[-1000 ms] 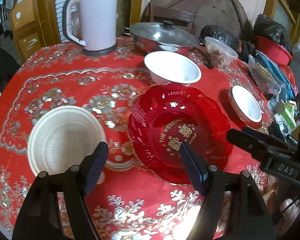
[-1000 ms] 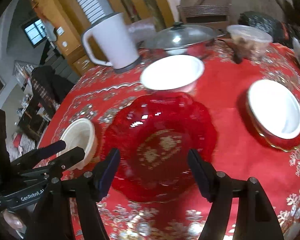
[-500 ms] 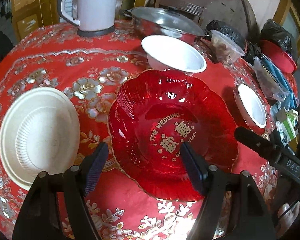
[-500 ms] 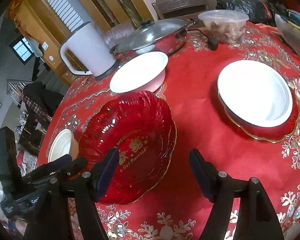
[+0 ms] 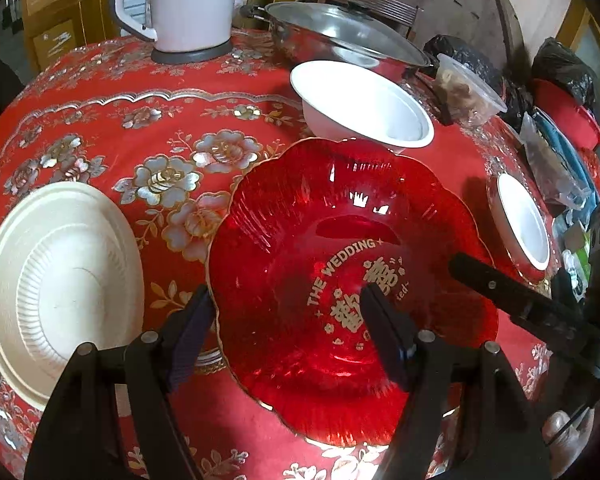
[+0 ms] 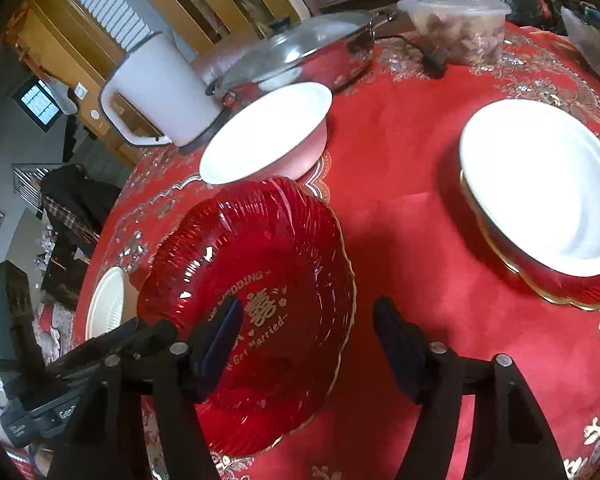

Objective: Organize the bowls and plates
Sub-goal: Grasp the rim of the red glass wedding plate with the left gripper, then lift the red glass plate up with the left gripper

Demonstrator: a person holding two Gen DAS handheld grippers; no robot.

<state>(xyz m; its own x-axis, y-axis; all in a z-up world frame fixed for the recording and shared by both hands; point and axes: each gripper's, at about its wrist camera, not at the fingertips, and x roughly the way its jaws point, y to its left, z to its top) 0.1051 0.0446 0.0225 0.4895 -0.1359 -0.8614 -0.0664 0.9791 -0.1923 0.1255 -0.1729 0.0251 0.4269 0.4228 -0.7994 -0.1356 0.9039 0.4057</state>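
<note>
A scalloped red glass plate (image 5: 340,264) with gold "THE WEDDING" lettering lies on the red tablecloth; it also shows in the right wrist view (image 6: 256,300). My left gripper (image 5: 288,320) is open, its jaws straddling the plate's near left rim. My right gripper (image 6: 308,328) is open over the plate's right rim. A cream paper plate (image 5: 56,284) lies left of it. A white bowl (image 5: 360,108) stands behind it. Another white bowl (image 6: 540,184) sits on a second red plate (image 6: 572,292) at the right.
A white kettle (image 5: 192,4) and a lidded steel pot (image 5: 340,40) stand at the back. A plastic food tub (image 6: 456,24), black bags and packets crowd the back right. The round table (image 5: 100,120) drops off at the left.
Both grippers have moved forward and down toward the red glass plate, which now fills more of each view. Their jaws have stayed open. The dishes have not moved.
</note>
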